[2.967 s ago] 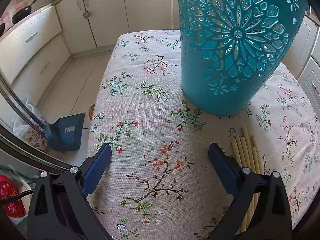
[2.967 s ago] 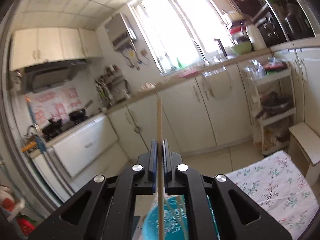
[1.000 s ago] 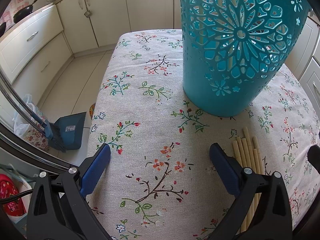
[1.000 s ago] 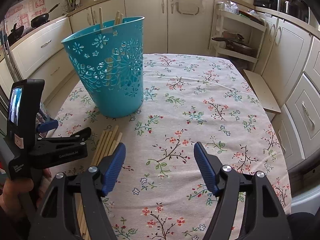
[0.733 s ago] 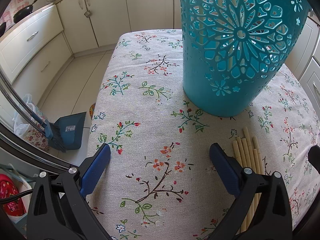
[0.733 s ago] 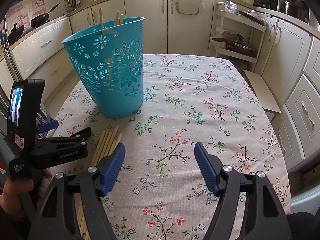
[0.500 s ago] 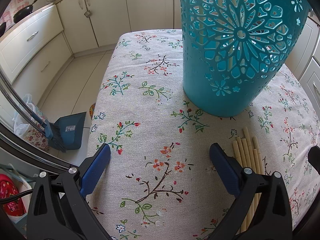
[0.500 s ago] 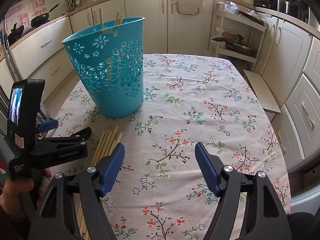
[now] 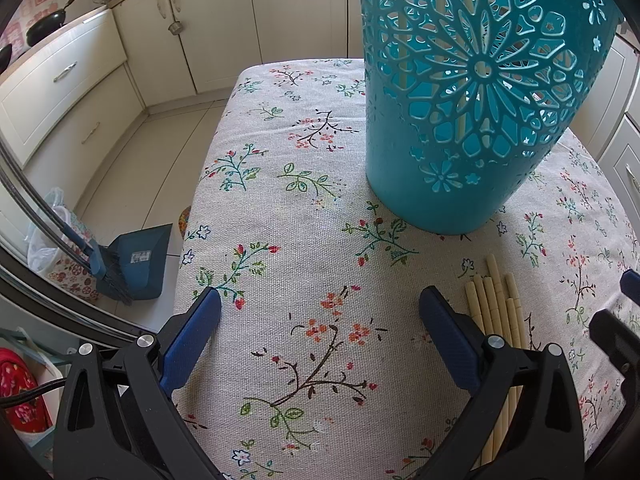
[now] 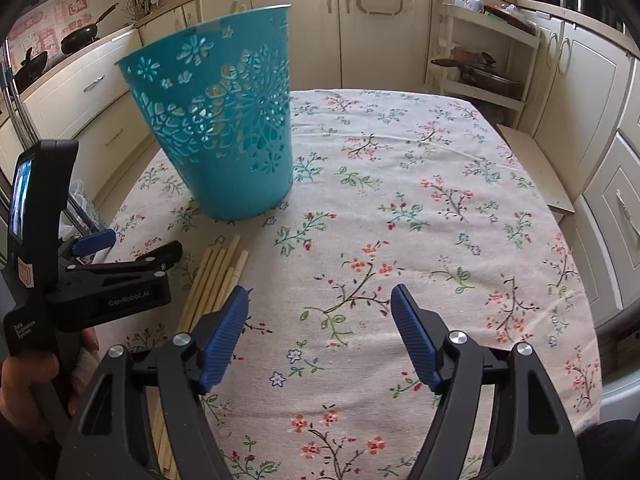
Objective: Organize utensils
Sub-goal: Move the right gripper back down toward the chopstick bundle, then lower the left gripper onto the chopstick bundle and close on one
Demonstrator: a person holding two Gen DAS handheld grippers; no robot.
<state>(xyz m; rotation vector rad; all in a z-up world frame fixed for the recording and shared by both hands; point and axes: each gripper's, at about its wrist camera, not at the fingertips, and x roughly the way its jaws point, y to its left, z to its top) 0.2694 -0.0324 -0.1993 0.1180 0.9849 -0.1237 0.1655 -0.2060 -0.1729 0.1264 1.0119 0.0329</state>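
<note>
**Chopsticks on the bench, both tongs wide and empty**

Chopsticks (image 10: 214, 280) are what we're sorting, and we see a loose bundle of them lying flat on the floral tablecloth (image 10: 420, 208), just in front of the basket and apart from its base. We start big: the bench (image 9: 280, 208) fills both views under that cloth. On it stands the teal basket (image 10: 224, 128), upright, with a few pale sticks (image 9: 402, 52) showing through its cut-out wall. Our left tongs (image 9: 320, 322) hover with blue pads apart, nothing between them, the bundle just beside the right-hand pad. Our right tongs (image 10: 320, 316) are spread wide too, empty over bare cloth, the bundle by their left pad. A hand (image 10: 24, 384) grips the left handle.
</note>
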